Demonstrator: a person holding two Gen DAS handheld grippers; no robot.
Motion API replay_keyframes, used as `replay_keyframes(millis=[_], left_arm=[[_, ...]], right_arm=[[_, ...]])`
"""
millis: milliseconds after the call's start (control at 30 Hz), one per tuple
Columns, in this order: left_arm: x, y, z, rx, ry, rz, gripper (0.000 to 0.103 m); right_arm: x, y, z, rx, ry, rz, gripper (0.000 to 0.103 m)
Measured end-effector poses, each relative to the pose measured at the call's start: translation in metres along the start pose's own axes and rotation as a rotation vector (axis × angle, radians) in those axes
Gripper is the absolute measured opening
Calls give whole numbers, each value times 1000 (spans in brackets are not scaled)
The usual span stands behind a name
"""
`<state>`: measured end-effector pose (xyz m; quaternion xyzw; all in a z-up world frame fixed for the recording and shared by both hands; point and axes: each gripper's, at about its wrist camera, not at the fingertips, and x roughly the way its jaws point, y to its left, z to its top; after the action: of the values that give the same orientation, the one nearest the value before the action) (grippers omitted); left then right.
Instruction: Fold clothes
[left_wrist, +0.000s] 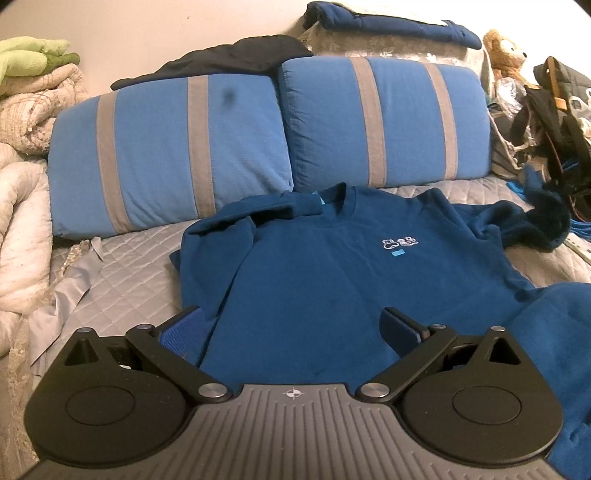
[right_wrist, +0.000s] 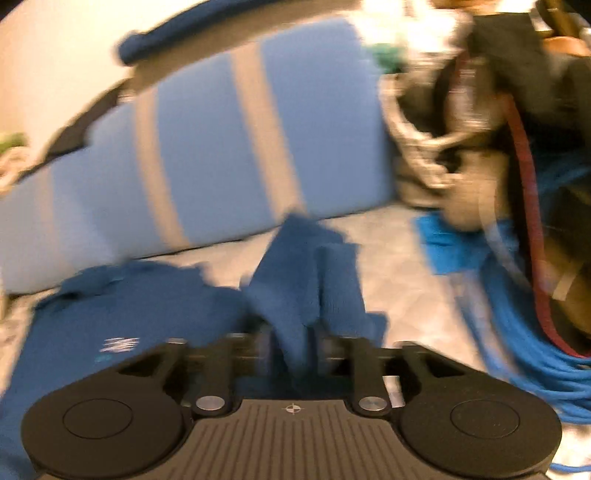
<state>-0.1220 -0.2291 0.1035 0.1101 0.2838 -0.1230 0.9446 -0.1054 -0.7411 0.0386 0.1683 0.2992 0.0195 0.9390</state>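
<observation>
A dark blue sweatshirt (left_wrist: 314, 273) with a small white chest logo lies face up on the grey quilted bed (left_wrist: 122, 280). Its left sleeve is folded in over the shoulder and its right sleeve trails off to the right. My left gripper (left_wrist: 291, 325) is open, low over the sweatshirt's hem, with a finger on each side of the cloth. In the blurred right wrist view, my right gripper (right_wrist: 295, 350) is shut on the sweatshirt's sleeve (right_wrist: 306, 273) and holds it bunched and raised above the bed. The sweatshirt's body (right_wrist: 122, 317) lies to its left.
Two blue pillows with grey stripes (left_wrist: 280, 140) stand behind the sweatshirt. White quilts (left_wrist: 22, 206) are piled at the left. Bags, a teddy bear and a blue cord (right_wrist: 524, 325) clutter the right side. More blue cloth (left_wrist: 554, 354) lies at the near right.
</observation>
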Motion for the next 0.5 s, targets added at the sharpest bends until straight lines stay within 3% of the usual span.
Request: replay_keyframes(millis=[67, 233, 500], left_arm=[[0, 0, 0, 0, 0, 0, 103], [1, 0, 0, -1, 4, -4, 103], [2, -3, 1, 4, 16, -3, 103]], right_arm=[[-6, -1, 3, 36, -42, 29, 77], [-6, -13, 8, 89, -65, -31, 77], [28, -7, 6, -54, 74, -43, 76]])
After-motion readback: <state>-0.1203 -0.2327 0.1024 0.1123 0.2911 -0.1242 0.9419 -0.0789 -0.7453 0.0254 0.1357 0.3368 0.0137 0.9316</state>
